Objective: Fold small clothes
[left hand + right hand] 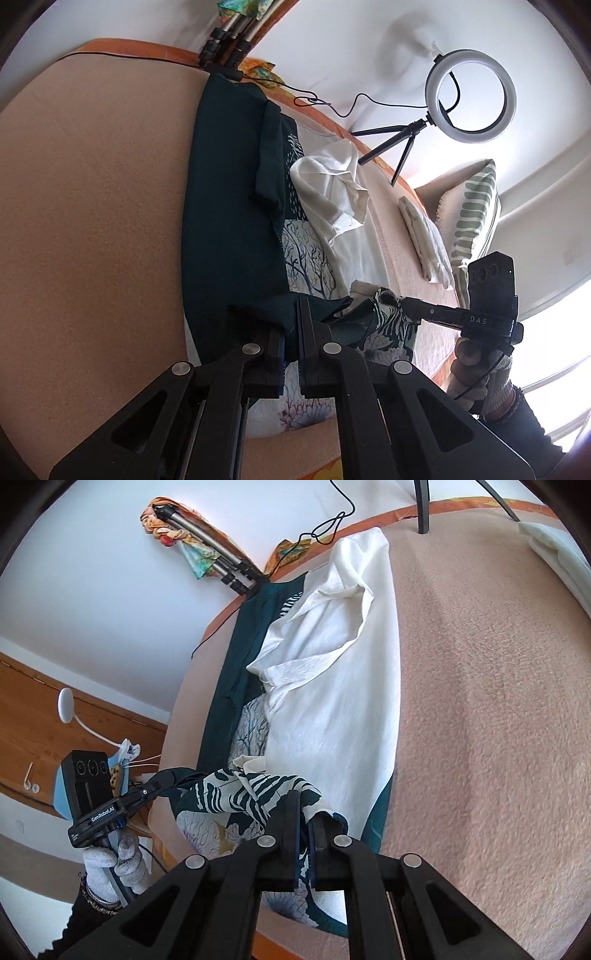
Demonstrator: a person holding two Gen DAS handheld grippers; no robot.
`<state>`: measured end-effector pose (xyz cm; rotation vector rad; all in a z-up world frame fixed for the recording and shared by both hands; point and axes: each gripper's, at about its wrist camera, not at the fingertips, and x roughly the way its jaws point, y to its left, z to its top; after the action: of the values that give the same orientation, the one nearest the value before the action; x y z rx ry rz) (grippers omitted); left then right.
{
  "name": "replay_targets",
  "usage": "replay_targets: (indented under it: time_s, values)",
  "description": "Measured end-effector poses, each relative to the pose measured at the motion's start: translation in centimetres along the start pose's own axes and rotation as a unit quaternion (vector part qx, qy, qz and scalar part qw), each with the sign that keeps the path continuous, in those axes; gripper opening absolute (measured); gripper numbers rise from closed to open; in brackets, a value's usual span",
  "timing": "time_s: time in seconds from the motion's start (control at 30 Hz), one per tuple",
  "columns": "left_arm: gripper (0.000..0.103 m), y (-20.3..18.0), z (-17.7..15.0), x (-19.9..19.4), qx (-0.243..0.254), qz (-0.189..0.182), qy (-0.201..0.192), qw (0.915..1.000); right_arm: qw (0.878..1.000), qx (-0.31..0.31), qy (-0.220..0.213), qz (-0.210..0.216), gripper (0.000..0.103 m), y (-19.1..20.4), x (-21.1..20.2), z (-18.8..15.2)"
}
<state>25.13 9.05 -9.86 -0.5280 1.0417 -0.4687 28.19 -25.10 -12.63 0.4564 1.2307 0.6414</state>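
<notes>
On the peach blanket (92, 221), the left gripper (291, 332) pinches the dark teal printed garment (229, 229) at its near hem. A white shirt (332, 709) lies atop it. The right gripper (304, 819) clamps the same hem.

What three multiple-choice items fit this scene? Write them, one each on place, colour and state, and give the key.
1. The white shirt lies: A) on the dark green printed garment B) on the ring light C) on the floor.
2. The striped pillow is: A) red and black B) green and white C) plain blue.
3. The right gripper is: A) open, empty B) shut on the garment's hem C) out of view.

Key: A, the shirt overlaps the green fabric; B, green bands on white; B, its fingers pinch patterned cloth, as the left gripper does.
</notes>
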Motion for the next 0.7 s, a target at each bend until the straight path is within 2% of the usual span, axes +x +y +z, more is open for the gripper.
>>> replay_targets:
  time_s: [0.03,0.13,0.17,0.2,0.23,0.37,0.43,0.5,0.7]
  values:
    - [0.004,0.3,0.2,0.2,0.000,0.005,-0.002,1.0000,1.000,0.004,0.003,0.000,0.002,-0.3,0.3,0.2]
    - [0.018,0.8,0.6,0.1,-0.007,0.015,-0.012,0.9998,1.000,0.016,0.010,-0.001,0.012,-1.1,0.8,0.9]
    - [0.029,1.0,0.7,-0.1,-0.011,0.010,-0.016,0.9998,1.000,0.016,0.008,0.001,0.027,-1.2,0.6,1.1]
    - [0.033,1.2,0.7,-0.5,-0.012,0.010,-0.023,0.9996,1.000,0.011,-0.003,-0.004,0.043,-1.2,0.1,1.1]
    - [0.035,1.2,0.6,-0.9,-0.010,0.012,-0.029,0.9994,1.000,0.004,-0.016,-0.017,0.048,-1.1,-0.6,1.1]
    - [0.035,1.3,0.2,-1.3,0.015,0.029,-0.023,0.9992,0.997,-0.059,-0.038,-0.045,0.048,0.5,-2.7,0.2]
    - [0.035,1.5,0.3,-1.2,0.017,0.031,-0.021,0.9991,0.992,-0.096,-0.045,-0.073,0.048,1.4,-3.3,-0.1]
    - [0.035,1.4,0.7,-0.9,0.022,0.035,-0.020,0.9989,0.988,-0.119,-0.055,-0.080,0.048,1.9,-3.6,0.2]
    - [0.035,-0.6,2.8,-1.1,0.053,0.028,-0.026,0.9979,0.988,-0.120,-0.056,-0.079,0.048,1.5,-3.0,3.6]
